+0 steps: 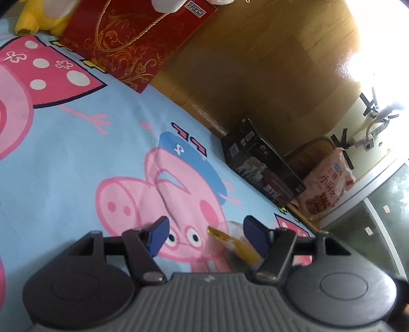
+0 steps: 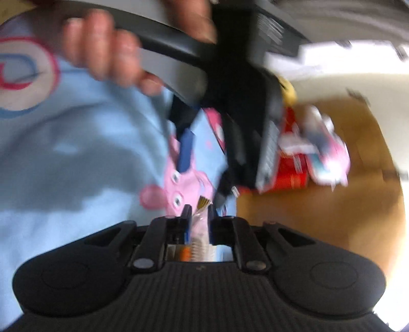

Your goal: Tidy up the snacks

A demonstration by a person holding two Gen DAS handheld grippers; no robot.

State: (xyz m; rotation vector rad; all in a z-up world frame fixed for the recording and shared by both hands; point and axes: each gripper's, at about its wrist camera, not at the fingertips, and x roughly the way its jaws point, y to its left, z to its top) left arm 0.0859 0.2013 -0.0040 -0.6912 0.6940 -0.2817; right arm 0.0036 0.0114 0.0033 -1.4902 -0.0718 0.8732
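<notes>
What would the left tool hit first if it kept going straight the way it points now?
Probably the blue cartoon bedsheet. The left tool points slightly downward across it, jaws open, with a small clear wrapper by its right finger. The black box lies farther off to the right; depth is unclear.

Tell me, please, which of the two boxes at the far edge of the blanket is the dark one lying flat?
It is the black box beside the pink snack bag, lying flat on its broad face. The other is the red box with gold scrollwork near the yellow plush toy.
</notes>
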